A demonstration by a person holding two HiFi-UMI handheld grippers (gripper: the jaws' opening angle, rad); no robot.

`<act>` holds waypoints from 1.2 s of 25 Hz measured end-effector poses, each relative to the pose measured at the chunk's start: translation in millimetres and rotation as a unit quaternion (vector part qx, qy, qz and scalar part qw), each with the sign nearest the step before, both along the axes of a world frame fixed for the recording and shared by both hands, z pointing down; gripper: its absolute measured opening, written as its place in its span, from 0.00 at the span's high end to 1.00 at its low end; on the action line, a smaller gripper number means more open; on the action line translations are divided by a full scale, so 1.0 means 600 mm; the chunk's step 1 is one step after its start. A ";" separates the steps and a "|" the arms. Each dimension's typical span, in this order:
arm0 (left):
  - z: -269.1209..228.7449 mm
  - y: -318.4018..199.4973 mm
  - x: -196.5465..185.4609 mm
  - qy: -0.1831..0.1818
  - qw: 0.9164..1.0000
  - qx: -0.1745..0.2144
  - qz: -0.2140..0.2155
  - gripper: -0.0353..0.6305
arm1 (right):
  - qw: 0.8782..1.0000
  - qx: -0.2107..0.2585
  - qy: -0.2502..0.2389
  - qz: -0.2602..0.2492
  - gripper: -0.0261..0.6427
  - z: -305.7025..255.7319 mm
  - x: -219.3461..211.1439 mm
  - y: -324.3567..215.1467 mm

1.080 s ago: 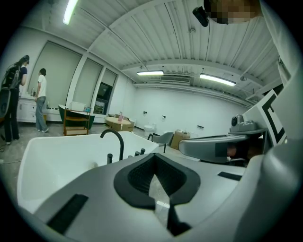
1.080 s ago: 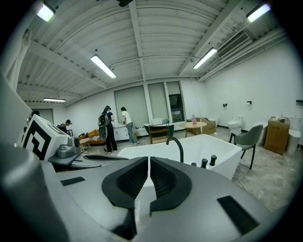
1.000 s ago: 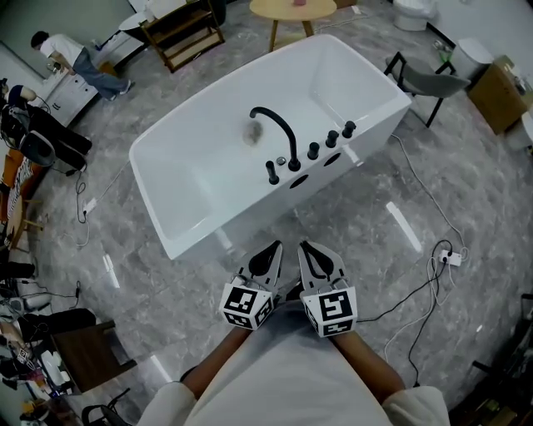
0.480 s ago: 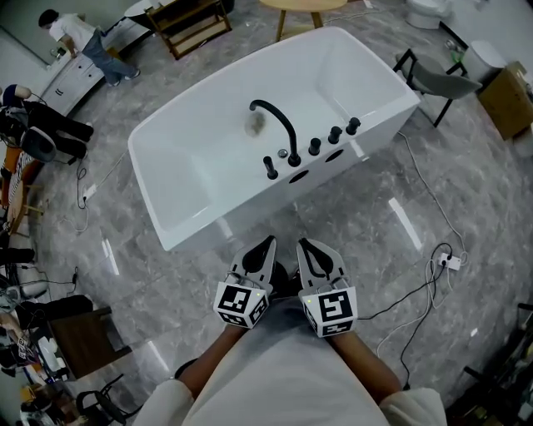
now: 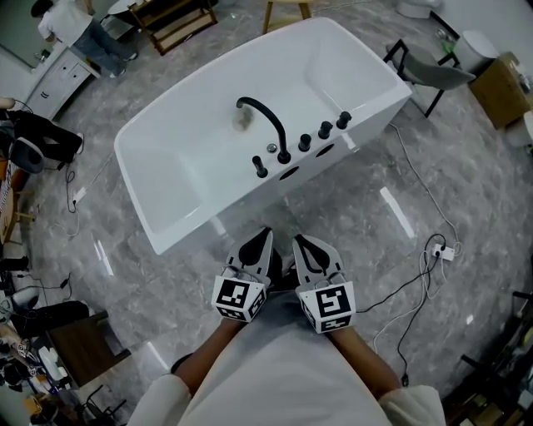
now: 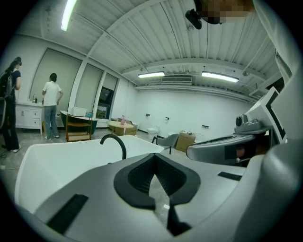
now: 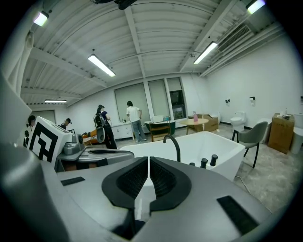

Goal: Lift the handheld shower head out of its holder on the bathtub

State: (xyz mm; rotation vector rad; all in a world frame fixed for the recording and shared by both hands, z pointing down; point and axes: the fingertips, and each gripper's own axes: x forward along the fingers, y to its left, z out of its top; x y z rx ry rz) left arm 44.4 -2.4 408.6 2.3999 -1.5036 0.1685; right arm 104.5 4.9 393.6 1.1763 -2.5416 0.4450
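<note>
Nearest, marker cubes [image 5: 240, 299]: two, side by side, just above the person's white shirt [image 5: 275, 378].
Left gripper [image 5: 264, 240]: jaws pressed together with nothing between them. It points toward the tub and is well short of it.
Right gripper [image 5: 301, 246]: just beside the left one, jaws drawn together to a thin slit, nothing in them.
Floor [image 5: 358, 225]: grey marble tiles between the grippers and the tub. A white power strip [image 5: 448, 252] with dark cables lies off to the right.
Bathtub [image 5: 179, 226]: white, freestanding, set at a slant, with its long near rim facing the grippers.
Handheld shower head [image 5: 261, 166]: as far as I can tell, the slim black upright piece at the left end of the fitting row. It stands in its holder on the near rim, apart from both grippers.
Spout [image 5: 271, 123]: black, arching over the basin, next along the row.
Knobs [image 5: 324, 130]: three black ones to the spout's right.
Beyond: a grey chair [image 5: 433, 75] and a cardboard box [image 5: 500, 87] right of the tub, and a person [image 5: 67, 25] at a counter, far left.
</note>
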 end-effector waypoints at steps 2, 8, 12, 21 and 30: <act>-0.001 -0.018 0.002 0.003 1.000 0.004 0.006 0.94 | 1.000 -0.001 0.005 0.002 0.93 0.003 0.000 -0.015; -0.003 -0.070 -0.018 0.015 1.000 0.000 0.014 0.94 | 1.000 -0.004 0.016 0.006 0.93 0.003 -0.022 -0.058; -0.001 -0.114 -0.032 0.017 1.000 -0.002 0.022 0.94 | 1.000 -0.004 0.024 0.004 0.93 0.004 -0.042 -0.096; -0.034 -0.177 -0.086 0.004 0.998 0.019 0.052 0.94 | 1.000 -0.002 0.010 0.013 0.93 -0.025 -0.122 -0.165; -0.058 -0.227 -0.167 0.050 0.996 0.037 0.060 0.94 | 1.000 0.009 0.012 0.024 0.93 -0.018 -0.198 -0.196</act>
